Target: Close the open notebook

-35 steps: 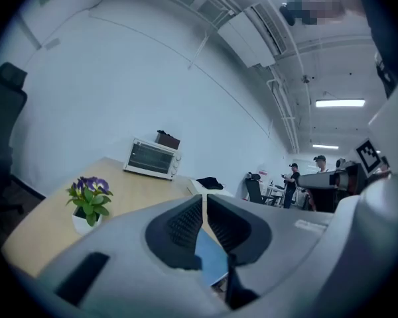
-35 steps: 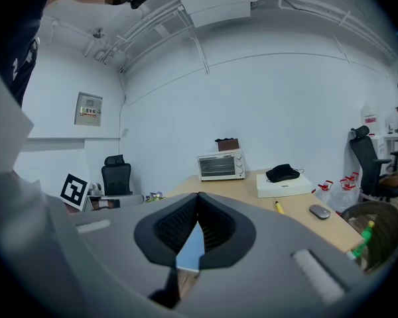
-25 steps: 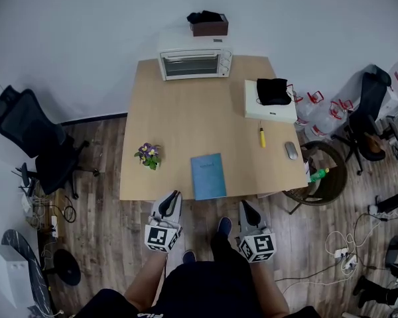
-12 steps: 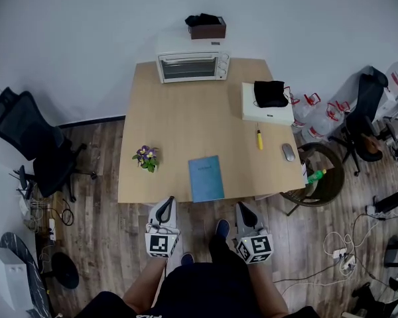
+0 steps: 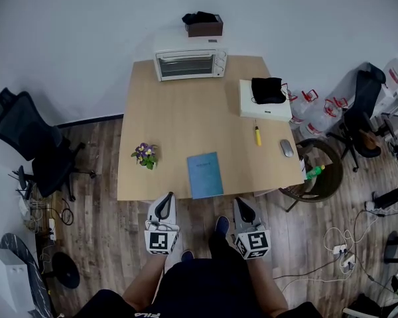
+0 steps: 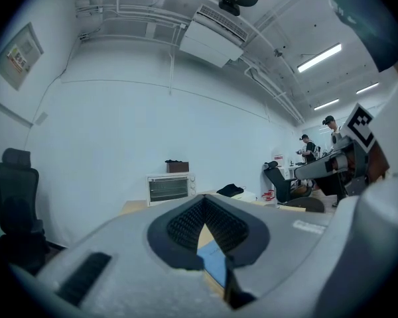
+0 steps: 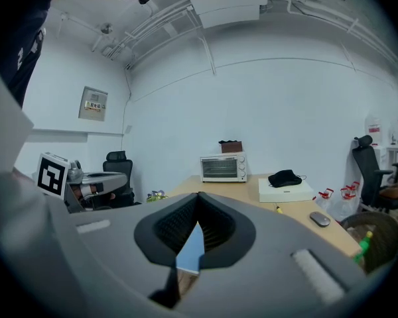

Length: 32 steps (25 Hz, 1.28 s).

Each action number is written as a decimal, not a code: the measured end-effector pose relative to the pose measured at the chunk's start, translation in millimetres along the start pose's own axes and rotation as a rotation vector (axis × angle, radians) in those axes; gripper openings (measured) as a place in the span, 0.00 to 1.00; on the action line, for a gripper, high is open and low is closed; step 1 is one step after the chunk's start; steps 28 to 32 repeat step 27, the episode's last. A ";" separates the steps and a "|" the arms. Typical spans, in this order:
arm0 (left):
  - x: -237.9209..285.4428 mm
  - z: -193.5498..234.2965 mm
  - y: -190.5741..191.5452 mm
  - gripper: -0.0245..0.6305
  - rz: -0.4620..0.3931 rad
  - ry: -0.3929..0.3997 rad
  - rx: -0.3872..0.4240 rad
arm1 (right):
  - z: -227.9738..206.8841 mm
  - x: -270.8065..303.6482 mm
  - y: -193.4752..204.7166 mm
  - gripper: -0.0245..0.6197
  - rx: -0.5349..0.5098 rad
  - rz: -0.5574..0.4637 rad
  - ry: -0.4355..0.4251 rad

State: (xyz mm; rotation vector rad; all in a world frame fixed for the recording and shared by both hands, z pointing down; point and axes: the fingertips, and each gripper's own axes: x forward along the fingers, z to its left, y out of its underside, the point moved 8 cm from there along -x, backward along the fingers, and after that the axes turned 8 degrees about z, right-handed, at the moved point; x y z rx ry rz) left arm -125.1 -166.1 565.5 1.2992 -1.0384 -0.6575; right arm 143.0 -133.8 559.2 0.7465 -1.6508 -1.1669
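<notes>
A blue notebook (image 5: 205, 174) lies closed and flat on the wooden table (image 5: 179, 118), near the front edge; slivers of it also show between the jaws in both gripper views (image 6: 215, 260) (image 7: 189, 247). My left gripper (image 5: 167, 197) (image 6: 203, 201) hangs off the table just before that edge, left of the notebook, shut with nothing in it. My right gripper (image 5: 241, 203) (image 7: 198, 196) hovers to the notebook's right, also off the table, its jaw tips together and empty. Neither touches the notebook.
On the table stand a toaster oven (image 5: 190, 64) at the back, a white box with a black cloth (image 5: 265, 98), a yellow pen (image 5: 257, 135), a mouse (image 5: 286, 148) and a small flower pot (image 5: 146, 154). An office chair (image 5: 26, 138) stands left, a basket (image 5: 322, 174) right.
The left gripper's jaws, slightly apart a second ago, have come together. Both grippers stay off the table's front edge; the notebook has not moved.
</notes>
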 end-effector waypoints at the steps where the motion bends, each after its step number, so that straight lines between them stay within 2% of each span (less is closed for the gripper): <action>1: -0.6 0.2 -0.4 0.03 -0.006 0.004 0.003 | 2.1 0.7 -0.9 0.05 -0.020 -0.002 0.004; 3: -0.7 1.0 0.8 0.03 -0.023 0.006 0.005 | 4.4 2.7 -2.8 0.05 -0.049 -0.006 0.012; 7: -3.8 -1.9 2.6 0.03 -0.041 0.013 0.004 | 3.2 2.0 0.9 0.05 -0.035 -0.003 0.016; 19: -9.0 2.1 6.8 0.03 -0.031 0.010 0.001 | -7.6 4.4 7.5 0.05 0.029 -0.007 0.029; 32: -10.0 -2.2 5.5 0.03 -0.020 0.007 -0.014 | -13.9 1.1 10.2 0.05 0.037 0.016 0.019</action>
